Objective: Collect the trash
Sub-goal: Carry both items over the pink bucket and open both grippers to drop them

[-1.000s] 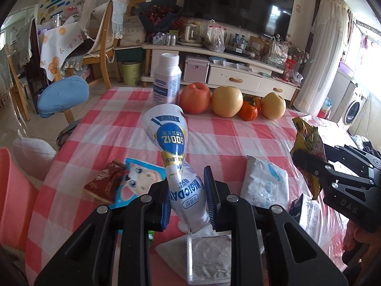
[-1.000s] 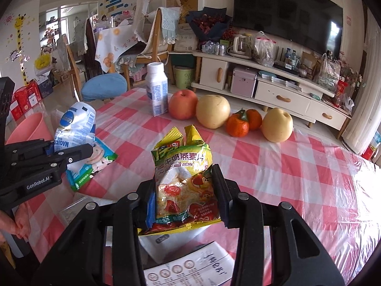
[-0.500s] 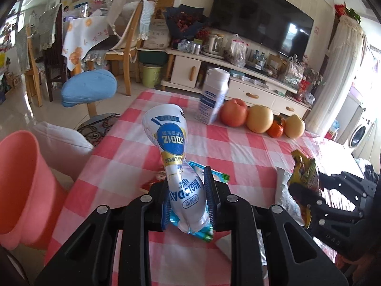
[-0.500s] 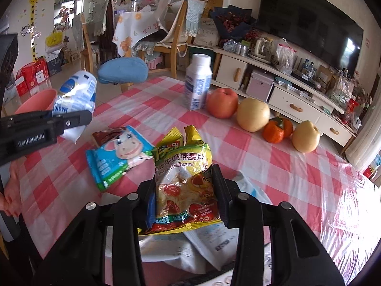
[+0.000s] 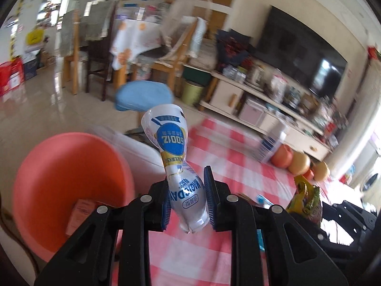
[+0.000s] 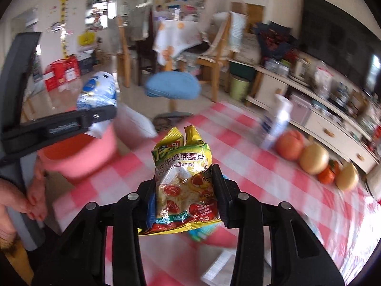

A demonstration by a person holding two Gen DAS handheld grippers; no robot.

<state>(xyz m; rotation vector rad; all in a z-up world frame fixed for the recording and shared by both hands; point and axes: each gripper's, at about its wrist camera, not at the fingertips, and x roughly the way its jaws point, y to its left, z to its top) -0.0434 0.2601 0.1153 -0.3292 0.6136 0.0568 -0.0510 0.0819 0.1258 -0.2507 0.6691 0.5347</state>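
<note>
- Left tongs (image 5: 187, 200) are clamping a white-and-blue milk pouch (image 5: 177, 166), blue pads (image 5: 209, 190) pressing both sides of its lower half, top end sticking up and tilted a little left.
- Pouch is hanging in the air beside the rim of a pink bin (image 5: 59, 190), just to the bin's right in the left wrist view; the bin is standing off the worktop's edge.
- A flat pinkish packet (image 5: 77, 215) is lying inside the bin, low on its wall.
- Right tongs (image 6: 184, 199) are gripping a yellow oat-flake snack bag (image 6: 184, 183), jaws closed on its sides, torn top pointing up.
- Snack bag is being held above the red-and-white checked worktop (image 6: 250, 166), near the worktop's bin-side edge.
- In the right wrist view the left tongs (image 6: 104, 116) with the pouch (image 6: 97, 93) are showing above the bin (image 6: 81, 157); a hand (image 6: 33, 190) is wrapping the handle.
- In the left wrist view the right tongs (image 5: 307, 205) and snack bag (image 5: 303, 200) are showing at right, over the worktop (image 5: 226, 157).
- A white bottle (image 6: 277, 121), a red apple (image 6: 289, 145), a yellow pear (image 6: 314, 158), a small orange fruit (image 6: 327, 175) and a second pear (image 6: 346, 177) are lined up on the far side of the worktop, all blurred.
- Something blue (image 6: 202, 232) is lying on the worktop under the snack bag, probably a wrapper; too blurred to tell.
- A blue stool seat (image 5: 144, 95) is standing on the floor beyond the worktop.
</note>
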